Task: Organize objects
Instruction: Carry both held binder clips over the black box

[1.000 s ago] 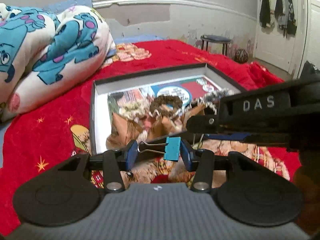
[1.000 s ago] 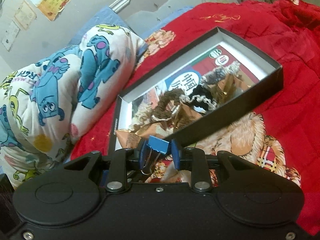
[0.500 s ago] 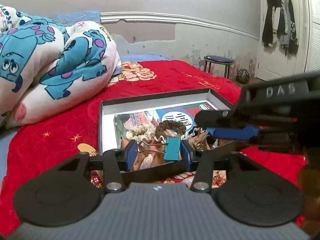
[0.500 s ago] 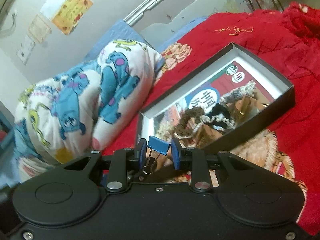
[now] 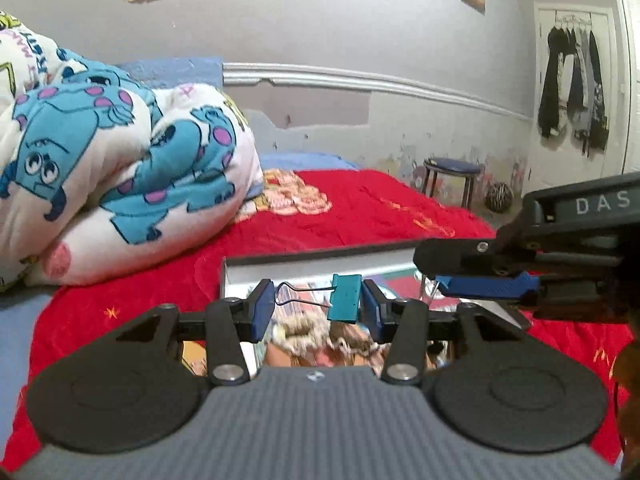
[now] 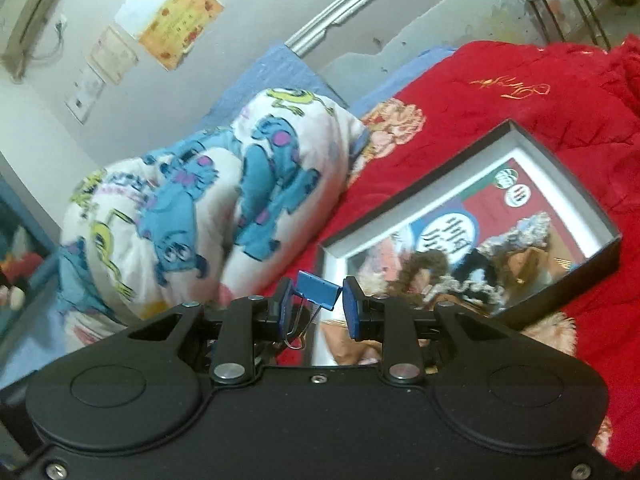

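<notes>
Gripping binder clips [image 5: 345, 298] above box [image 6: 560, 280]

Bed [image 6: 532, 120]: covered by a red blanket with gold embroidery.
Quilt [image 6: 224, 200]: white, blue cartoon monsters, bundled at the head end against the wall.
Box [image 6: 568, 280]: shallow, black, open, lying flat mid-bed beside the quilt.

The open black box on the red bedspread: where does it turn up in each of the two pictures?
Left wrist view: the box sits low in the middle, mostly hidden behind the left tool and its teal clip.
Right wrist view: the box lies at right of centre, seen from above, scrunchies inside.
Shared landmark: the monster-print blanket, to the left of the box.
</notes>
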